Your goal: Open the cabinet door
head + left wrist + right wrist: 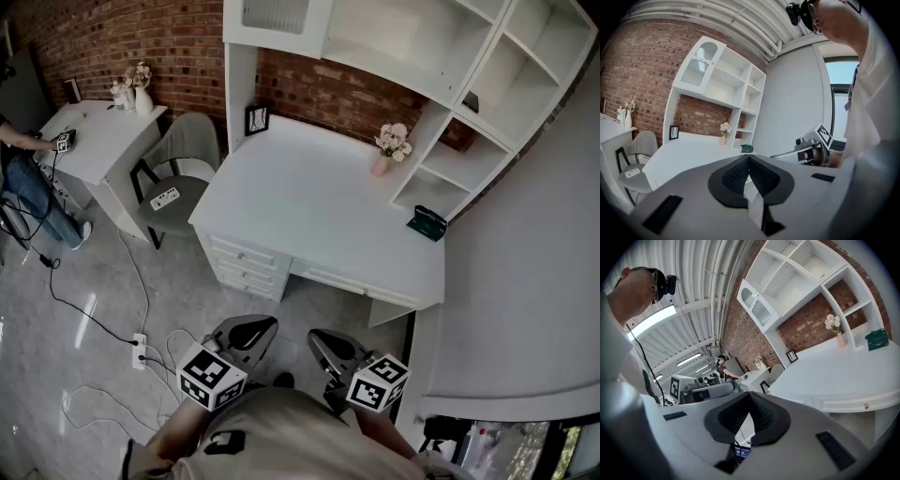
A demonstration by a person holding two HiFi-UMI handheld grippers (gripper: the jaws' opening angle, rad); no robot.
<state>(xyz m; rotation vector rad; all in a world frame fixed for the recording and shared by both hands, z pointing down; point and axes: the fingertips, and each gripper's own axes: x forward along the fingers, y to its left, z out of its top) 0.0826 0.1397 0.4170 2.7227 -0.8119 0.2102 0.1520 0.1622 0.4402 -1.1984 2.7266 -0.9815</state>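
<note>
Left tool point(249, 330) and right tool point(328, 345), low in frame, are both closed and empty. Approach stage: the next move likely means reaching the cabinet door point(275, 14) at top.

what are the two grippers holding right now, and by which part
Nothing. The left gripper and the right gripper both have their jaws closed together with nothing between them, and neither touches the cabinet door.

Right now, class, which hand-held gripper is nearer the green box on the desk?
Right. In the head view the right hand-held gripper sits below-left of the green box; the left hand-held gripper lies further left.
</note>
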